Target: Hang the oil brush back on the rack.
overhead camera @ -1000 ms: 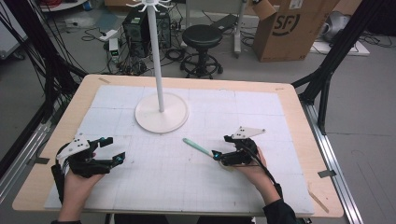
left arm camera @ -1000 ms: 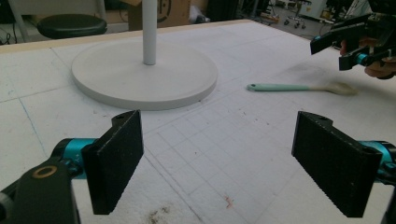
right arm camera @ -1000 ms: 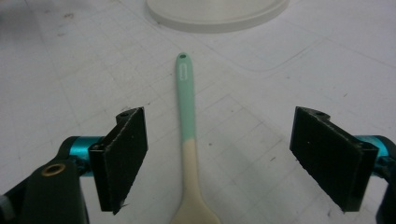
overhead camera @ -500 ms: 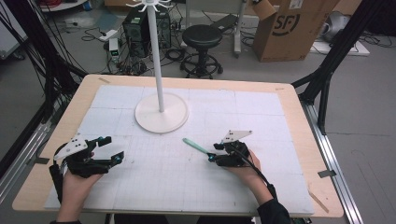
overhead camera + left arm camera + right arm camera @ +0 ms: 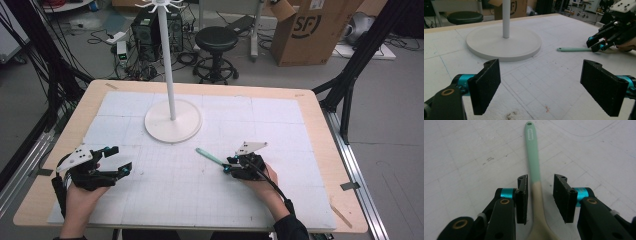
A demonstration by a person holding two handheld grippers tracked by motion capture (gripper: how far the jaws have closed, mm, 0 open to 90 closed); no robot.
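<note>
Mint-green handle, cream lower part: the spatula [image 5: 534, 157] lies flat on the white gridded mat [image 5: 200, 200], right of centre, in front of the round base of the white stand [image 5: 173, 120] and well apart from it. The handle has a small hanging hole at the tip and a short embossed word just below it, too small to read. The green gives way to cream about where the pads sit; the cream part widens toward the bottom edge of the right gripper view, probably the blade, though it is cut off there.

Right gripper [image 5: 540, 195]: jaws straddle the spatula's neck and have just been closing. The left pad looks close to the handle or just touching it, with a clear gap on the other side, so not clamped yet. From the high view it sits low on the mat [image 5: 231, 164], with the green handle pointing up-left toward the stand base.

Left gripper [image 5: 540, 82]: jaws wide apart, nothing between them, parked near the mat's left edge [image 5: 116, 161].

Writing: the cardboard box [image 5: 320, 30] on the floor behind the table carries a dark "SF" logo. A black stool [image 5: 216, 39] stands beside it.
</note>
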